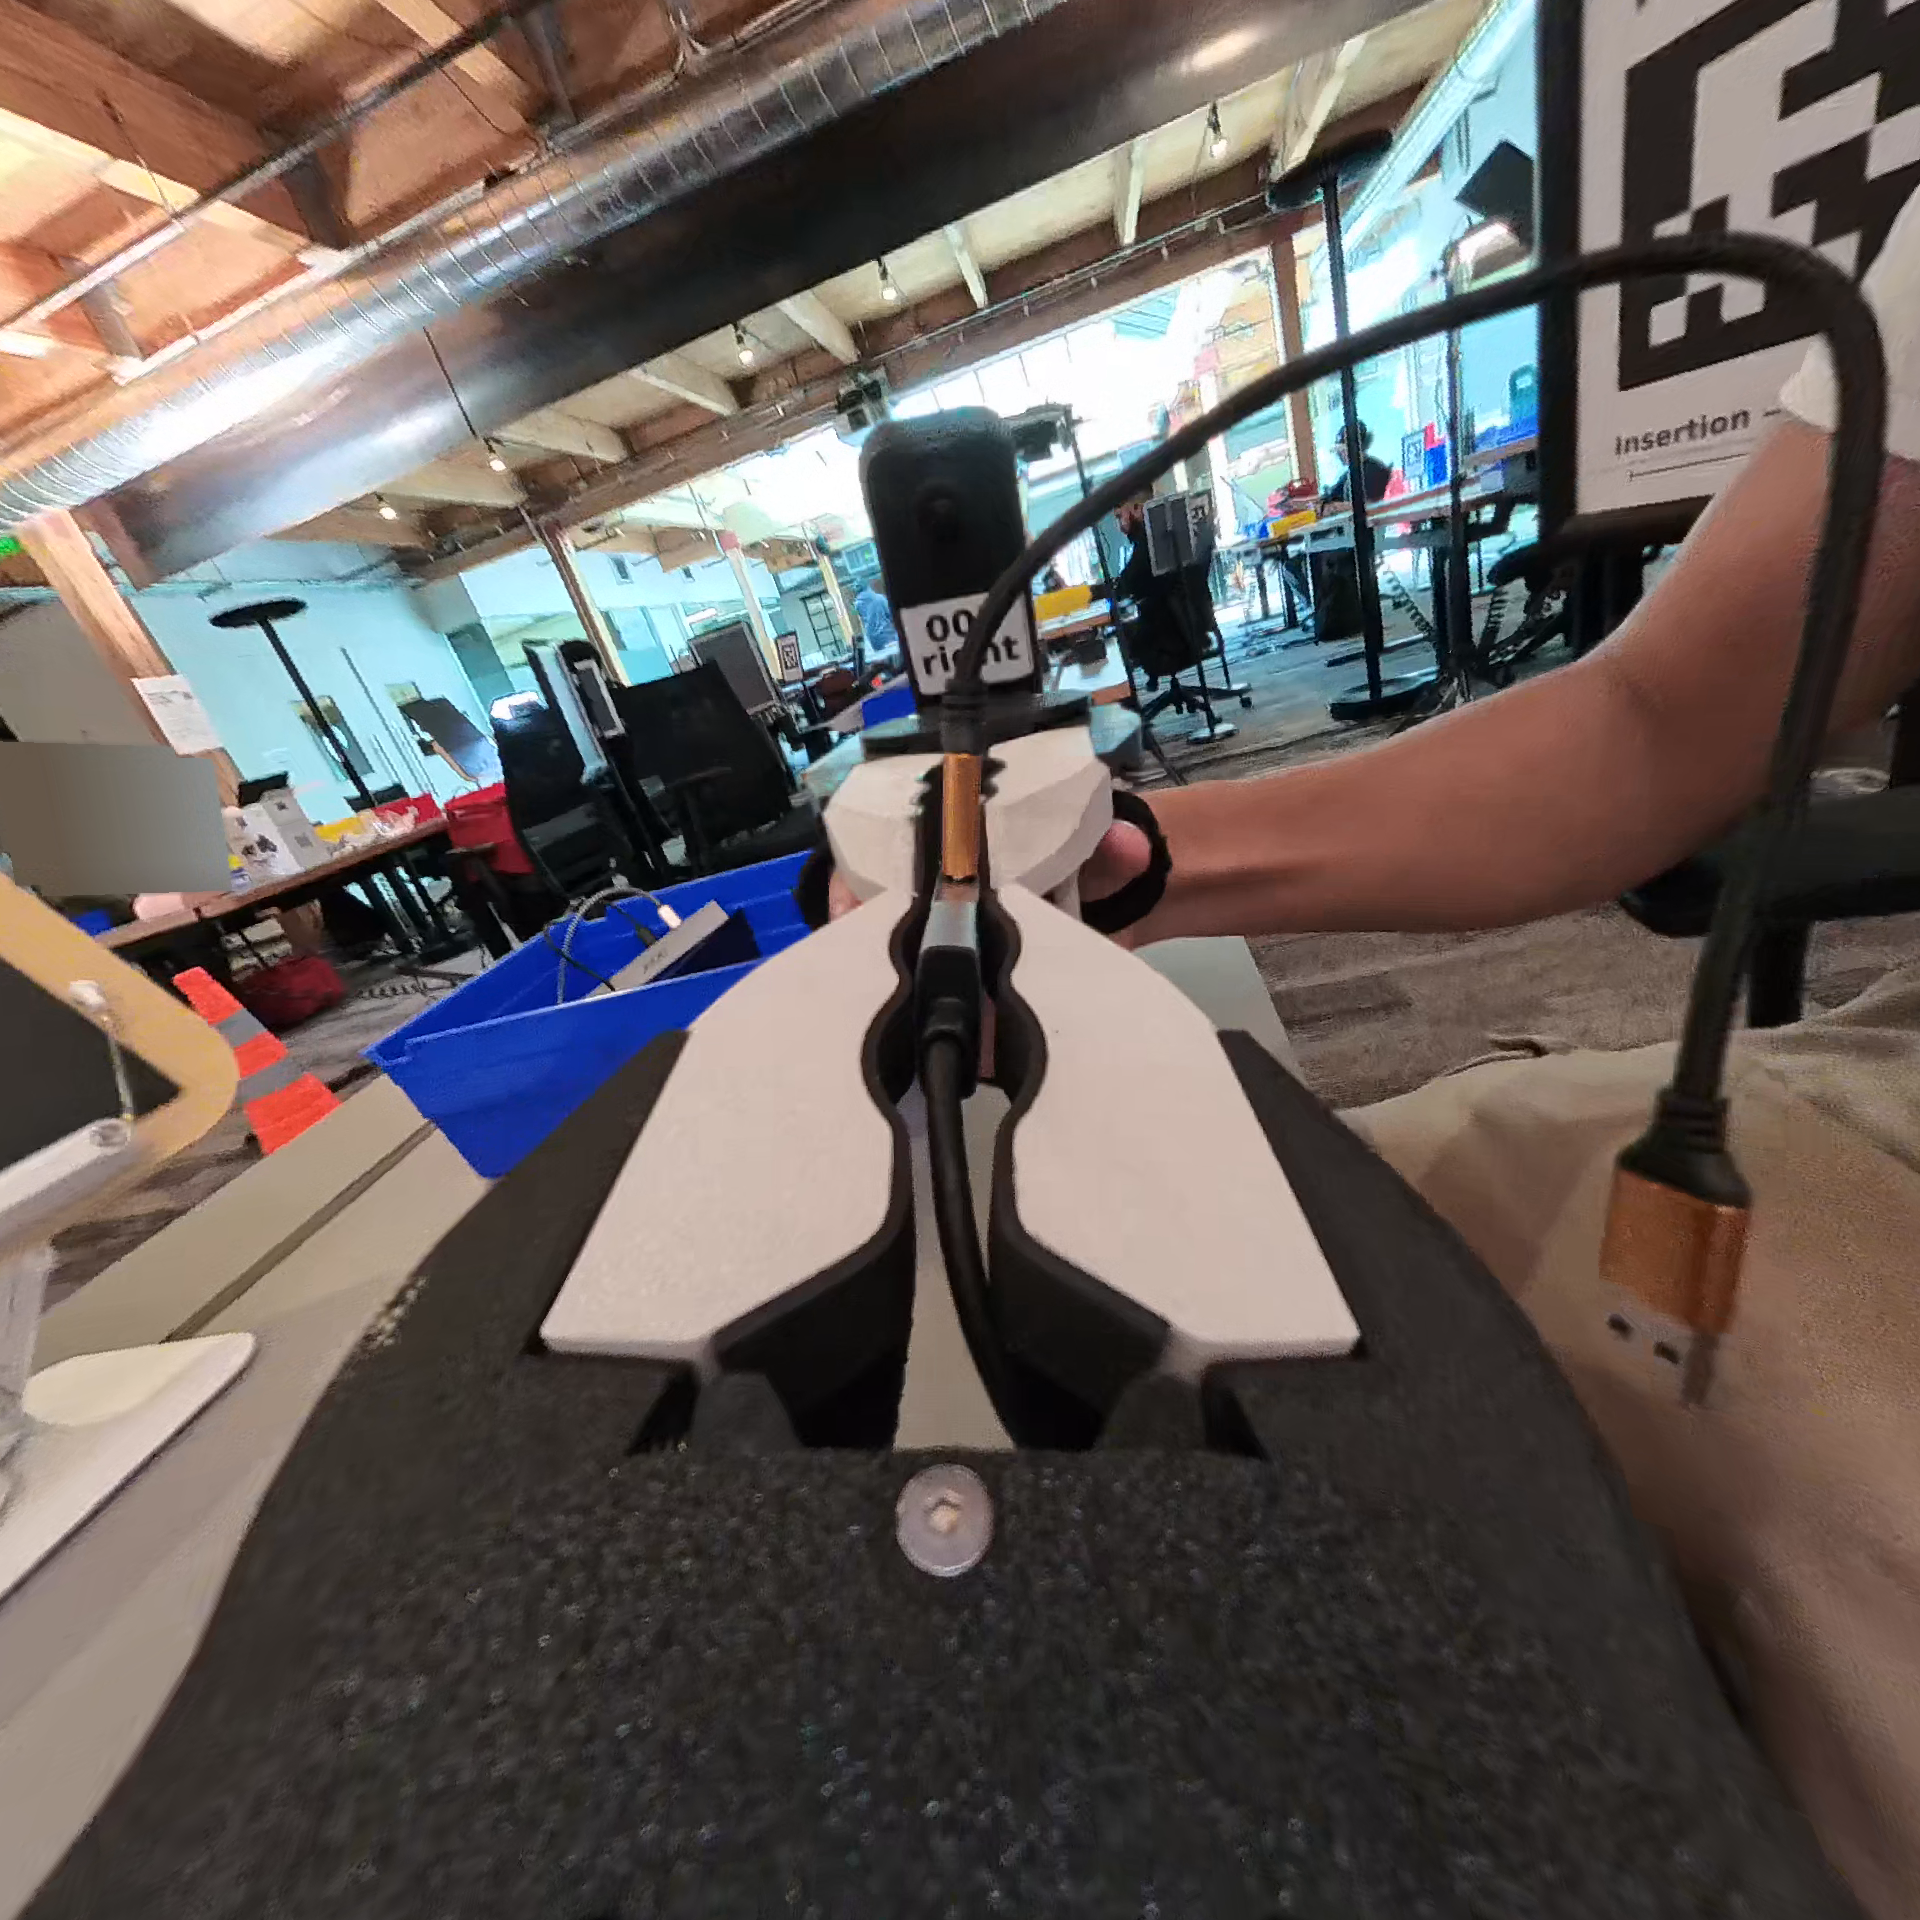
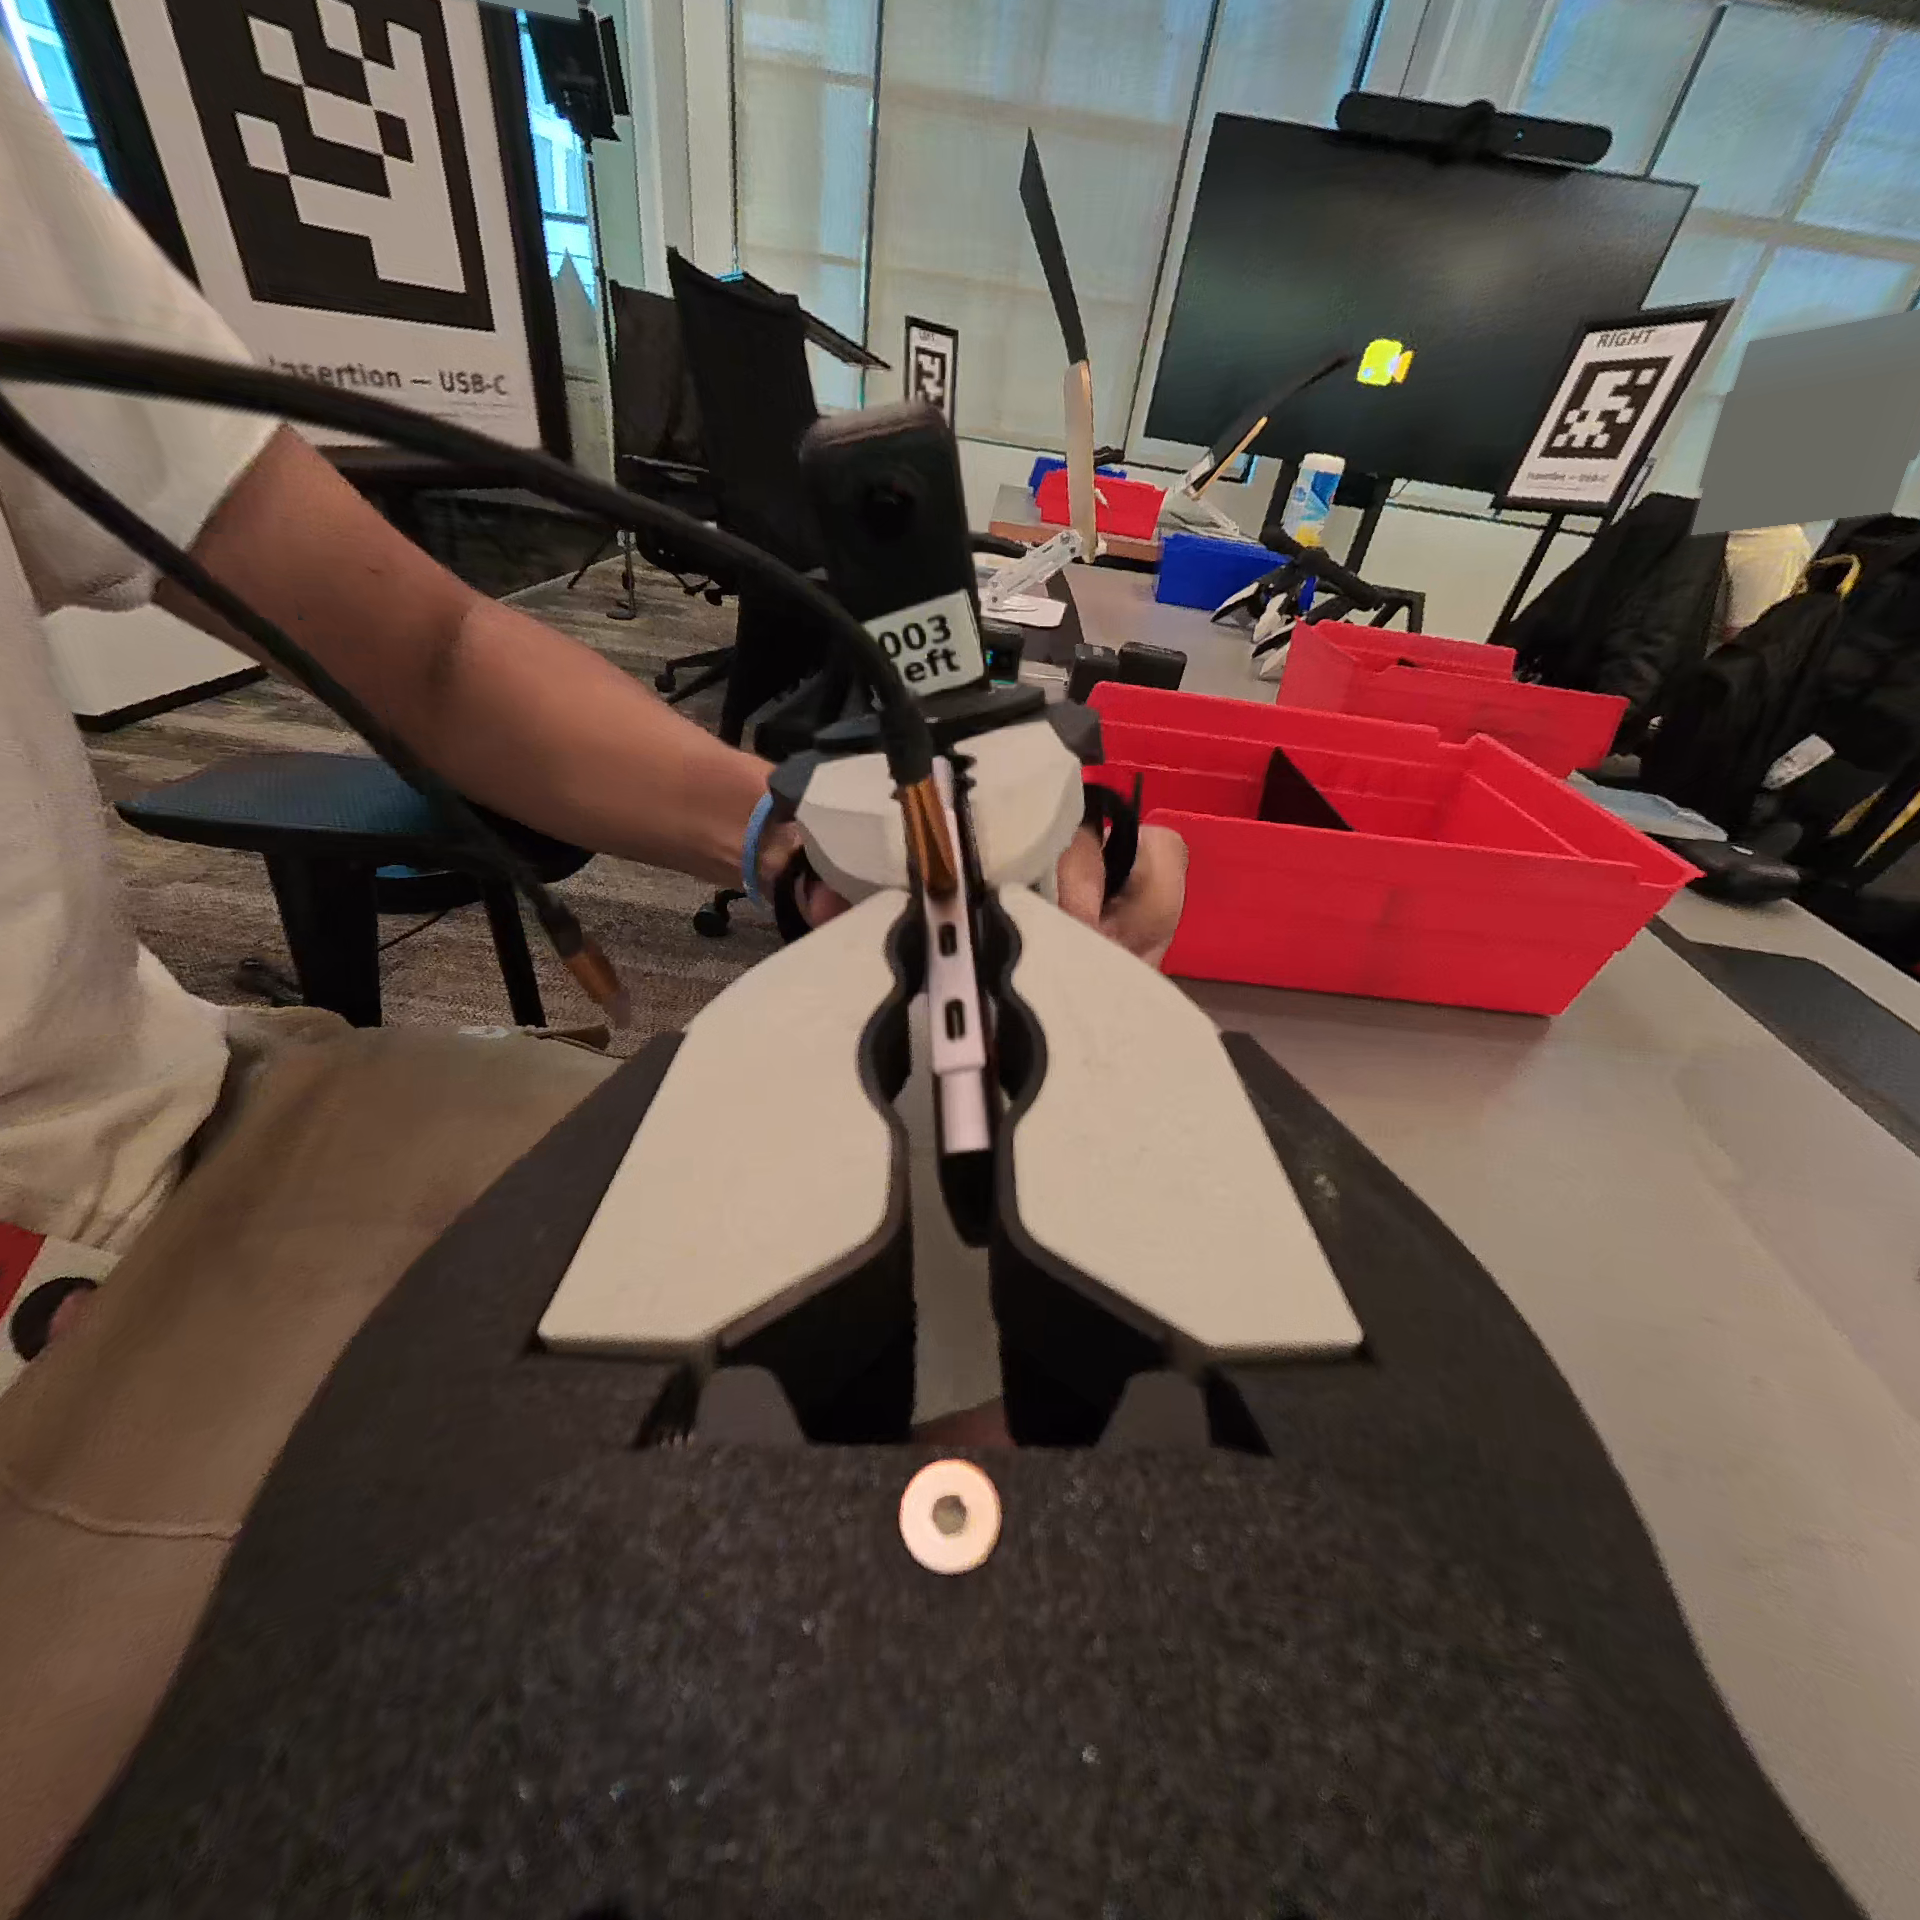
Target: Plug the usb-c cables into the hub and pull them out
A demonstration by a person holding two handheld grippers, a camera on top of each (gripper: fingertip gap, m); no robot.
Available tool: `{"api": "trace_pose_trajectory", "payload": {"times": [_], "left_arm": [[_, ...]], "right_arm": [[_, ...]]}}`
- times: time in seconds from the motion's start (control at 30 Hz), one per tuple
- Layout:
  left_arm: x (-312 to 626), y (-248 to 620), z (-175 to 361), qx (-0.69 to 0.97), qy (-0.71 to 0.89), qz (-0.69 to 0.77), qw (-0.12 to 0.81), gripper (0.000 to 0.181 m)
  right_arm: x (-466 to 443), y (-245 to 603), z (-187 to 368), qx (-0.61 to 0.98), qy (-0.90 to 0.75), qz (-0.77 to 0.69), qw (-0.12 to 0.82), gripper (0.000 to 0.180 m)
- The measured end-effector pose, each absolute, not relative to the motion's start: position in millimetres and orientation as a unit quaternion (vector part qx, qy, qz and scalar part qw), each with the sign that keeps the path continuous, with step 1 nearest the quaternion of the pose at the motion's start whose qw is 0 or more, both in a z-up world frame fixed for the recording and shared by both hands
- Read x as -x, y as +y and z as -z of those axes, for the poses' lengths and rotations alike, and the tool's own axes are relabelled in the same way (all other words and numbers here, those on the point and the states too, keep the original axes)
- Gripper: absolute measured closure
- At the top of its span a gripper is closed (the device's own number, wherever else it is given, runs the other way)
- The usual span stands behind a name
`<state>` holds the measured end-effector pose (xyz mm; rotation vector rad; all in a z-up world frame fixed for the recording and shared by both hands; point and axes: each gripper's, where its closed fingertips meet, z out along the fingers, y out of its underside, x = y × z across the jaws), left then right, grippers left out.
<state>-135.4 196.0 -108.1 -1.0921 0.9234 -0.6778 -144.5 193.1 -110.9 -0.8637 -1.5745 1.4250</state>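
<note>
Between two grippers, one hub (image 2: pixel 954 1013), one cable (image 1: pixel 1558 312)

An open workshop-style lab: exposed wooden beams (image 1: pixel 312 125) and a duct (image 1: pixel 623 197) fill the upper left. Red bins (image 2: pixel 1403 883) at right, marker boards (image 2: pixel 1605 405), a big screen (image 2: pixel 1392 291) behind.

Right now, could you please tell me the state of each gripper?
Left gripper: closed on the slim silver hub.
Right gripper: closed on the copper-coloured metal cable plug.
</note>
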Motion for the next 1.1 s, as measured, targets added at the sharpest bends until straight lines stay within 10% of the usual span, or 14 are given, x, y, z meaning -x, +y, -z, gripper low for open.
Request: {"api": "trace_pose_trajectory", "payload": {"times": [0.7, 1.1], "left_arm": [[143, 201, 101, 0.490, 0.377, 0.361, 0.698, 0.167], [293, 136, 84, 0.617, 0.127, 0.086, 0.772, 0.166]], "right_arm": [[145, 202, 111, 0.342, -0.647, -0.504, 0.459, 0.170], [194, 349, 121, 0.304, -0.695, 0.052, 0.650, 0.170]]}}
